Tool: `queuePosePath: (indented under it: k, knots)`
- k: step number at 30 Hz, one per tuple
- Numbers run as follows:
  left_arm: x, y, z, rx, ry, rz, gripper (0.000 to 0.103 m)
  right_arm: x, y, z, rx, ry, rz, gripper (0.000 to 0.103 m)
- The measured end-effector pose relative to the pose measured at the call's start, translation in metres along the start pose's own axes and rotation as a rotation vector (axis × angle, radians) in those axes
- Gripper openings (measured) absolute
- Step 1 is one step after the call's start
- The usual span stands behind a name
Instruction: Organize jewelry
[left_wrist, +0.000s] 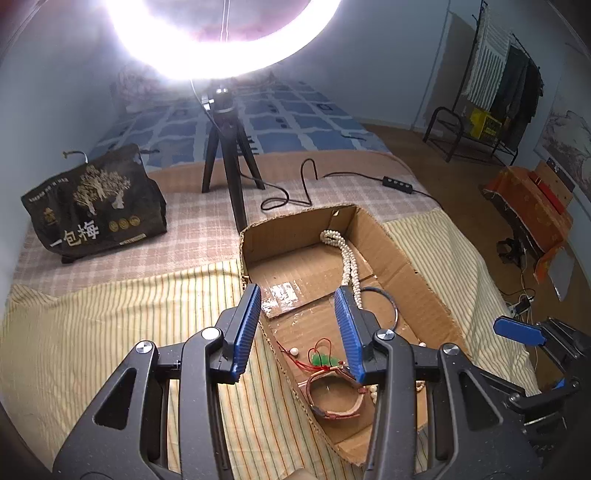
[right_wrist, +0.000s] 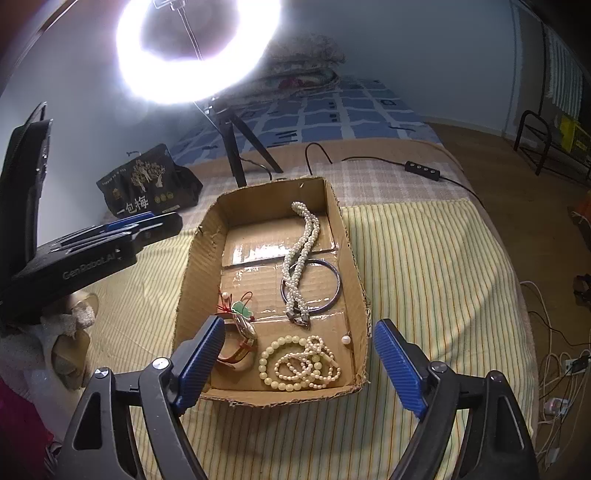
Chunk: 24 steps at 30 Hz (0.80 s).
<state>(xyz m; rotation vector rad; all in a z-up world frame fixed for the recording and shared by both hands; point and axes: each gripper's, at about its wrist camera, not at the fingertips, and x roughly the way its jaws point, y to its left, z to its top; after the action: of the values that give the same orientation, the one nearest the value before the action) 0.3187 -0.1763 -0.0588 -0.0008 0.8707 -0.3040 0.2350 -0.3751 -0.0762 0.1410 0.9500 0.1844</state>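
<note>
**Both grippers open over the box, nothing held**

My left gripper (left_wrist: 298, 328) hung with its jaws apart and empty, poised above the left wall of the cardboard box (right_wrist: 192, 273). My right gripper (right_wrist: 299, 365) was spread wider still, also empty, framing the near end of the box.

All the jewelry I could see lay inside the box on the striped cloth (right_wrist: 436, 280). Going left to right along the floor: a green pendant (right_wrist: 242, 309) on red cord, with a watch (right_wrist: 240, 343) on a brown strap just below it; then a heap of cream bead bracelets (right_wrist: 299, 363) at the near wall; a long twisted pearl necklace (right_wrist: 301, 254) running away from me, its clasp end lying across a metal bangle (right_wrist: 325, 288); and a loose pearl (right_wrist: 345, 339) near the right wall.

Everything looked gathered but crowded. I judged the step in hand was a pick or a nudge to separate pieces. To do it well I would have come straight down on one item, closed slowly, and lifted the necklace clear of the bangle first, since strands snag and beads slide.
</note>
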Motion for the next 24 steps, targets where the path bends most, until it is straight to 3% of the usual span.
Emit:
queuePosePath:
  k: [19,24]
  knots:
    - [-0.111,0.009,-0.025,0.039,-0.162,0.024,0.042,-0.068,0.024,-0.008,0.018,-0.145,-0.057,0.094]
    - [-0.139,0.013,-0.041,0.046,-0.194,0.048,0.052,-0.089,0.031,-0.015,0.023,-0.183,-0.092,0.095]
